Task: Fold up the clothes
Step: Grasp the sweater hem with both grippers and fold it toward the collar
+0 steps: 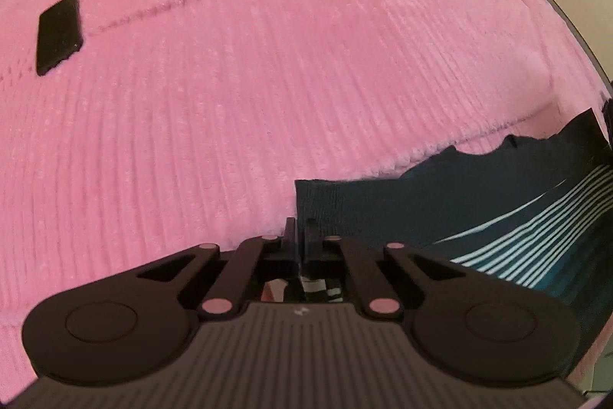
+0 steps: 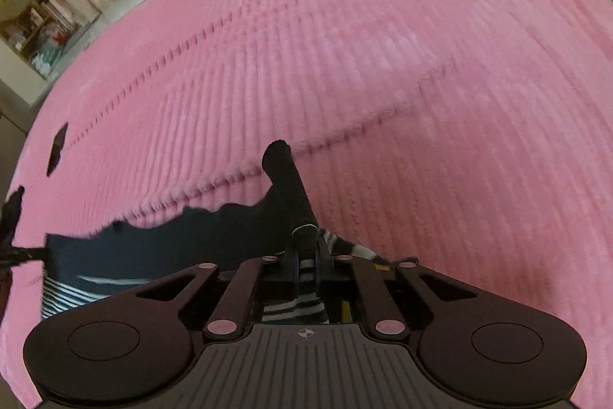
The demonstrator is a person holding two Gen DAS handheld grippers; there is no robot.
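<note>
gripping striped garment (image 1: 479, 209), left gripper (image 1: 301, 229), right gripper (image 2: 305, 240) low

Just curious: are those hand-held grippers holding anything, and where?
Both pinch the striped garment: left hand-held gripper at one edge, right hand-held gripper at another.

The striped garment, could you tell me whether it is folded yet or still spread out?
Spread, not yet folded: the striped garment stretches between the left gripper and right gripper, both shut on its edge.

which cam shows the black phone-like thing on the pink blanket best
The left wrist view: the black flat object shows whole, lying flat on the pink blanket. In the right wrist view it is only a thin dark sliver at the left edge.
</note>
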